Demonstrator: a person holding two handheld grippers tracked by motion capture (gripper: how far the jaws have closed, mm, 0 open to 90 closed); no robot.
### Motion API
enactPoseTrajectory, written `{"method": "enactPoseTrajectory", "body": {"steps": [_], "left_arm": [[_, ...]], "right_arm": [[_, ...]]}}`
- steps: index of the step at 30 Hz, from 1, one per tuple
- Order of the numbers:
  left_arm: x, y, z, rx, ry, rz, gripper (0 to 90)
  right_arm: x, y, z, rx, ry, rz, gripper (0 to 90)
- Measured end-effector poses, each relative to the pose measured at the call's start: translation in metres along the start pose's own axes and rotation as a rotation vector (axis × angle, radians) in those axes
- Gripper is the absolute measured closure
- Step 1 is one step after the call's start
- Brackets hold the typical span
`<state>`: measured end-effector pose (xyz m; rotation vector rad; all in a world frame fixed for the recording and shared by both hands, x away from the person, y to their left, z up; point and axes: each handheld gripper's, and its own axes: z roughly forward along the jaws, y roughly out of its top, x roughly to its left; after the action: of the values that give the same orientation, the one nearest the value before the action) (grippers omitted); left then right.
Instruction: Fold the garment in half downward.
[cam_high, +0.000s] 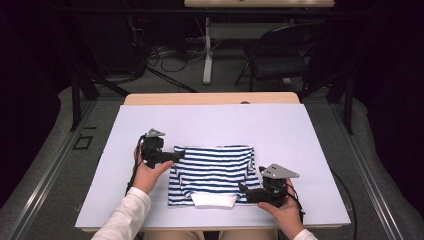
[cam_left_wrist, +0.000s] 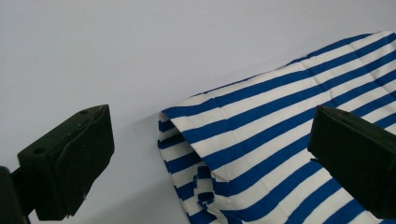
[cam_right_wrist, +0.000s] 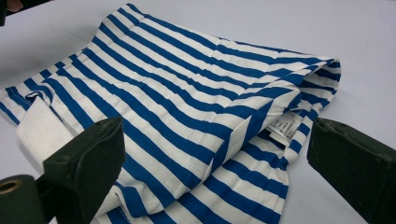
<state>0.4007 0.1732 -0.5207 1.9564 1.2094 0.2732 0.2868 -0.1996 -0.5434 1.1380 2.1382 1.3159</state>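
Observation:
A folded blue-and-white striped garment (cam_high: 212, 174) lies on the white table top (cam_high: 280, 130), with a white collar band (cam_high: 214, 201) at its near edge. My left gripper (cam_high: 179, 155) is at the garment's far left corner, open, its jaws spread either side of that corner (cam_left_wrist: 187, 126). My right gripper (cam_high: 243, 191) sits at the near right corner, open, with the folded edge and a small label (cam_right_wrist: 284, 125) between its spread jaws. In the right gripper view the striped garment (cam_right_wrist: 187, 107) spreads ahead and the collar band (cam_right_wrist: 39, 126) shows at the left.
The white top rests on a wooden table (cam_high: 210, 98). Beyond it stand a folding chair (cam_high: 277, 57), a table leg (cam_high: 207, 55) and cables on the floor. Bare white surface surrounds the garment on all sides.

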Motion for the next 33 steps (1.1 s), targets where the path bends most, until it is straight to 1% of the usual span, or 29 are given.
{"method": "enactPoseTrajectory", "body": {"steps": [1,2,4,7,13,15,16,17,20,23,25,28,33], "left_arm": [[0.0,0.0,0.001,0.002,0.003,-0.004,0.6],[0.002,0.001,0.002,0.009,0.009,0.009,0.6],[0.003,0.001,0.005,0.008,0.013,0.005,0.6],[0.005,0.002,0.009,0.024,0.024,0.023,0.7],[0.008,0.003,0.018,0.038,0.043,0.037,2.2],[0.009,0.003,0.02,0.041,0.043,0.033,4.3],[0.01,0.003,0.021,0.044,0.045,0.038,4.6],[0.01,0.004,0.022,0.047,0.045,0.031,4.7],[0.013,0.004,0.024,0.055,0.048,0.035,6.9],[0.015,0.003,0.027,0.056,0.058,0.027,9.9],[0.016,0.003,0.028,0.063,0.056,0.023,11.4],[0.018,0.003,0.03,0.071,0.06,0.03,14.8],[0.019,0.002,0.034,0.076,0.057,0.02,16.0]], "right_arm": [[0.0,0.0,0.0,0.0,0.001,0.001,4.0],[0.0,0.0,0.0,0.0,0.0,0.001,4.0],[0.0,0.0,0.0,-0.001,-0.001,-0.002,4.0],[0.001,0.0,0.0,-0.002,-0.001,-0.003,4.0],[0.001,0.0,0.001,0.0,-0.001,-0.003,4.1],[0.001,0.0,0.001,0.002,-0.003,-0.004,4.1],[0.001,0.0,0.001,0.002,-0.002,-0.003,4.1],[0.001,0.0,0.001,0.002,-0.002,-0.003,4.1],[0.001,0.0,0.001,0.0,-0.001,-0.005,4.2],[0.001,0.0,0.001,0.001,0.0,-0.003,4.3],[0.001,0.0,0.001,0.001,-0.001,-0.003,4.4],[0.001,0.0,0.001,0.001,-0.001,-0.003,4.5],[0.001,0.0,0.001,0.003,0.0,-0.002,4.7]]}}
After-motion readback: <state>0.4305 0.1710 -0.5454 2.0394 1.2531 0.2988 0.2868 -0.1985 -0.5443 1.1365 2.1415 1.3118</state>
